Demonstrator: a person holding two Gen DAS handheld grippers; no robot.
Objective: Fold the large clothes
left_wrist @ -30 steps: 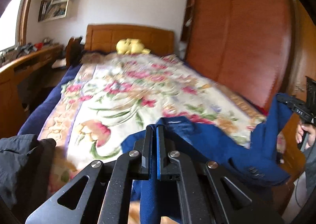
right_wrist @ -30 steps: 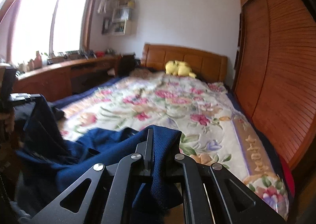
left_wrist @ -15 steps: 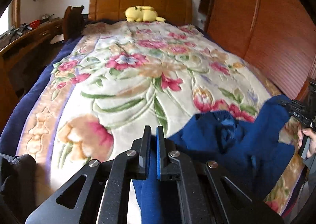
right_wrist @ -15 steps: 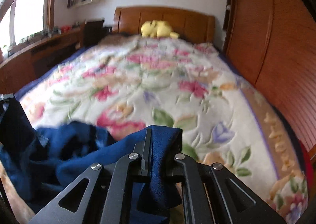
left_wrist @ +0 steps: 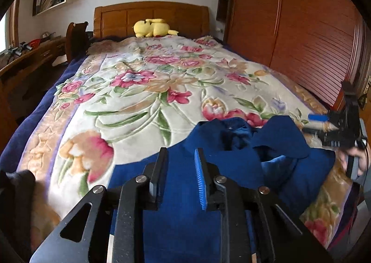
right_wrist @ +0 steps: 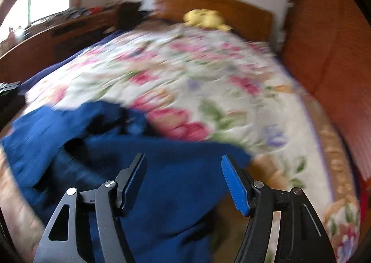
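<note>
- A dark blue jacket (left_wrist: 231, 147) lies on the near end of a bed, on a floral blanket (left_wrist: 143, 91) of pink, green and cream.
- In the left wrist view its collar (left_wrist: 238, 130) lies at the far edge of the cloth, toward the wooden headboard (left_wrist: 150, 17), so the garment's length runs along the bed with the neck end away from the camera.
- The near part of the jacket spreads flat under the left gripper (left_wrist: 180, 165); around the collar the cloth is rumpled and folded over itself.
- The left gripper's jaws have just been opening. They stand a little apart above the blue cloth, and no fabric is pinched between the pads.
- The right gripper (right_wrist: 184, 174) has also just been opening. Its jaws are spread wide over the jacket, with the cloth below them and nothing pressed between them.
- The right wrist view is blurred; the jacket (right_wrist: 104, 147) fills its lower left, its edge ending on the blanket (right_wrist: 208, 77).
- In the left wrist view the right gripper (left_wrist: 340, 123) appears at the right edge, held by a hand (left_wrist: 357, 158), just beside the jacket's far side.
- A yellow plush toy (left_wrist: 153, 27) lies against the headboard, well apart from the jacket.
- A slatted wooden wardrobe (left_wrist: 301, 31) runs along the bed's right side.
</note>
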